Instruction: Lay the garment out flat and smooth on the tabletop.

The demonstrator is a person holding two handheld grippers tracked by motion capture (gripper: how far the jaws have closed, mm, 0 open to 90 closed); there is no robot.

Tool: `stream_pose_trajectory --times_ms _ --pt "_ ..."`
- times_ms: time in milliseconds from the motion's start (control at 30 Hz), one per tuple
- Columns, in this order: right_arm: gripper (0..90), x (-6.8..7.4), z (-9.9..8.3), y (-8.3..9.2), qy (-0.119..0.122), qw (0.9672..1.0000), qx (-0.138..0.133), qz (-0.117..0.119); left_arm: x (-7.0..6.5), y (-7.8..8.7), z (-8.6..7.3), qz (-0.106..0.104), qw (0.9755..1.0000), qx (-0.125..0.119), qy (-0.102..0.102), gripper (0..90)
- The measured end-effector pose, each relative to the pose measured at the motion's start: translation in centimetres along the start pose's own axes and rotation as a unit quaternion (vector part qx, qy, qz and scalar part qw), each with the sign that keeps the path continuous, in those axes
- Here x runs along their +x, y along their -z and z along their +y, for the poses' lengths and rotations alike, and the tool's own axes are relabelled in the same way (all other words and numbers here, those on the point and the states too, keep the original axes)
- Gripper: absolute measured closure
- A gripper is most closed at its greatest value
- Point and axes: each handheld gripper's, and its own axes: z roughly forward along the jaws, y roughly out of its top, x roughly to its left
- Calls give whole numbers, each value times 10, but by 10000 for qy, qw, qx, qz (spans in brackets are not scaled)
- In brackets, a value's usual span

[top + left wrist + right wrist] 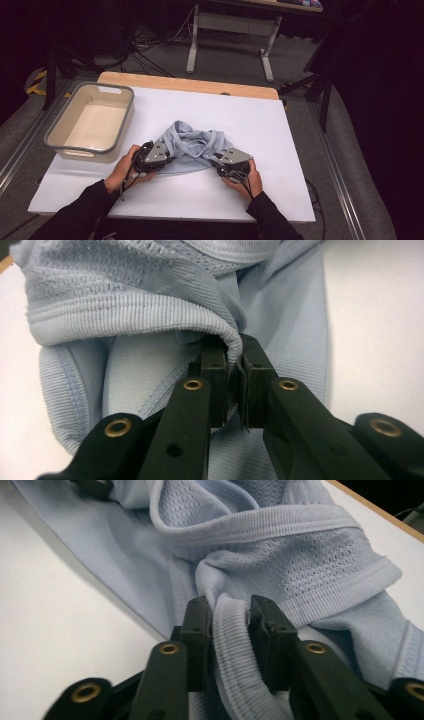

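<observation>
Pale blue ribbed knit, a garment (192,149), lay bunched near the middle of the white table (260,125), between the two hands. Left gripper (235,365) was clamped tight on a ribbed hem, fabric pinched thin between its jaws. Right gripper (231,617) had a thick ribbed band (235,650) between its jaws; the jaws stood a little apart around it, and whether the pads pressed could not be told for sure.

Step in hand, by judgement: both ends of the hem taken low at the table, ready for spreading or lifting the garment. Next move probably calls for a firm right-hand grip first, then an even pull apart or upward so neither end slips.

Room: grey tub (92,122) stood at the left rear, near the left hand (122,167) but apart from the cloth. Bare table lay open to the right and in front of the right hand (250,177). Wooden edge (190,84) ran along the far side; the near edge sat close under the forearms.
</observation>
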Motion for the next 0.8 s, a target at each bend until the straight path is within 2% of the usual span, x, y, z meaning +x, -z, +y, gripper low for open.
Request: stream_pose_trajectory --times_ms 133,167,233,300,333,500,600,700,733,767,800 --pt "612 1 4 9 1 9998 -185 0 -1 -1 0 -15 10000 0 -11 840" --pt "589 1 7 17 -6 9993 -382 -10 -1 -1 0 -25 10000 -11 4 840" --pt "578 1 12 26 1 9983 -570 -90 -1 0 -1 -31 10000 -5 19 841" --pt "570 0 13 31 -46 9978 -658 -111 -1 -1 -1 -31 10000 -13 15 841" --pt "551 -3 15 37 -196 9966 -801 -80 -2 -1 -1 -37 10000 34 -9 841" --pt "510 -11 20 48 -354 9929 -1128 -140 -3 -3 0 -107 9999 57 -35 842" --pt "502 -16 25 53 -425 9911 -1243 -234 -4 -5 0 -165 9998 84 -90 842" --pt "500 -22 31 57 -600 9879 -1387 -342 -5 -5 0 -170 9997 102 -114 842" --pt "500 -22 31 57 -600 9879 -1387 -342 -5 -5 0 -170 9997 102 -114 842" --pt "501 -27 36 55 -738 9870 -1321 -534 -5 -5 0 -178 9997 113 -95 842" --pt "500 -28 37 54 -793 9870 -1251 -620 -5 -5 0 -187 9997 114 -97 842"
